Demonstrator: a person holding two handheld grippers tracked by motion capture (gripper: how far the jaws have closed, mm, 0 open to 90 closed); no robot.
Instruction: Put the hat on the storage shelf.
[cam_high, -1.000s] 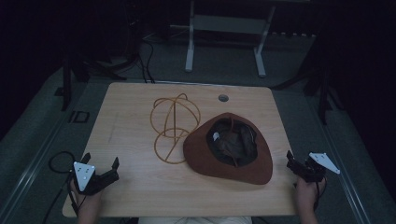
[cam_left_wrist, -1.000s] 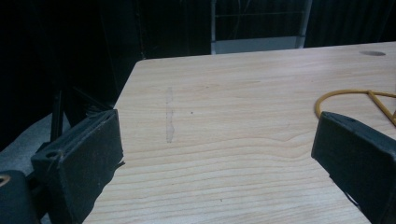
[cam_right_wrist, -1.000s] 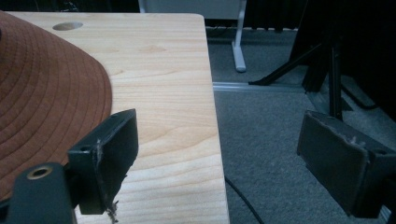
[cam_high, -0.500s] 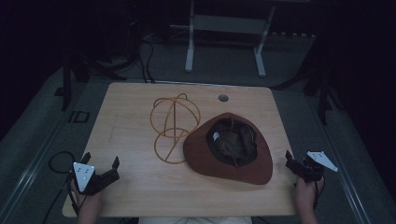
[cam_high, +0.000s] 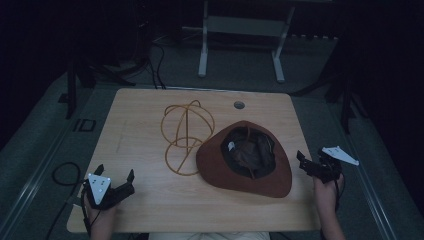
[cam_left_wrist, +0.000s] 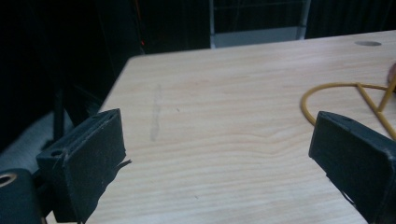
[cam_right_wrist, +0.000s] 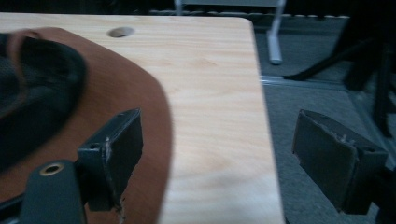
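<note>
A brown brimmed hat (cam_high: 272, 177) lies crown-down, with its dark inside showing, on the right half of the wooden table (cam_high: 140, 115). Touching its left brim is a yellow wire hat stand (cam_high: 187, 131), lying on its side. My left gripper (cam_high: 116, 171) is open at the table's near left corner, aimed across bare wood, and the stand's ring (cam_left_wrist: 329, 86) shows past its right jaw. My right gripper (cam_high: 309, 159) is open at the table's right edge, just right of the hat. In its own view its left jaw hangs over the brim (cam_right_wrist: 107, 88) and its right jaw is beyond the edge.
A round cable hole (cam_high: 239, 105) sits near the table's far edge. A white metal frame (cam_high: 240, 30) stands on the grey floor behind the table. Cables (cam_high: 62, 175) lie on the floor at the left. Dark stands flank the table.
My right gripper has crept a little forward and left toward the hat's brim. The left gripper, hat and stand have not moved.
</note>
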